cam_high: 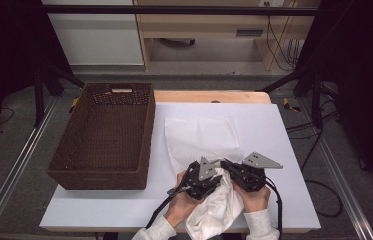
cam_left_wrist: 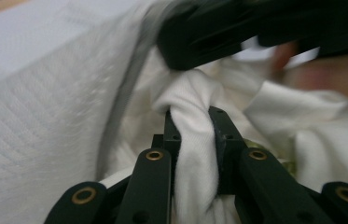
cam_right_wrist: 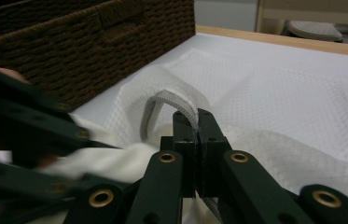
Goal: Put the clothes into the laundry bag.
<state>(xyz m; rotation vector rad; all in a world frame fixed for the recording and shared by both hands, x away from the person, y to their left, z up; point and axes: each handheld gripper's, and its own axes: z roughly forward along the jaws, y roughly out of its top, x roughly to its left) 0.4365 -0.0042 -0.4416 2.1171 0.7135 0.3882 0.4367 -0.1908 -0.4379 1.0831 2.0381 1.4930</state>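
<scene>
Slippage is the main risk on the left side: the left tool (cam_left_wrist: 194, 122) pinches a thick bunched fold of the white garment (cam_high: 201, 137), and a bulky wad like that could squeeze out from between the jaws if the hands pull apart. To its left stands the brown wicker basket (cam_high: 105, 135) on the counter (cam_high: 284, 150), well apart from the cloth in the high view; a wide swing of the left hand could knock its near wall, or drag a trailing edge across its rim.

The garment lies on the white counter to the right of the basket. Its far part is spread flat, its near part is gathered up between the two hands and hangs over the counter's near edge. Its long axis runs from the far side of the counter toward the person, and the bunched end points at the person. That overhang is a second hazard: its weight may pull the flat part out of square or slide the cloth off.

On the right, the right tool (cam_right_wrist: 195, 122) is pressed together on a narrow ribbed band (cam_right_wrist: 171, 99) of the garment, apparently a hem or neckline, which arches up in a loop beside the jaws. So thin a bite could slip free, and with the tools so close (cam_high: 199, 175) (cam_high: 244, 172) they could clash.
</scene>
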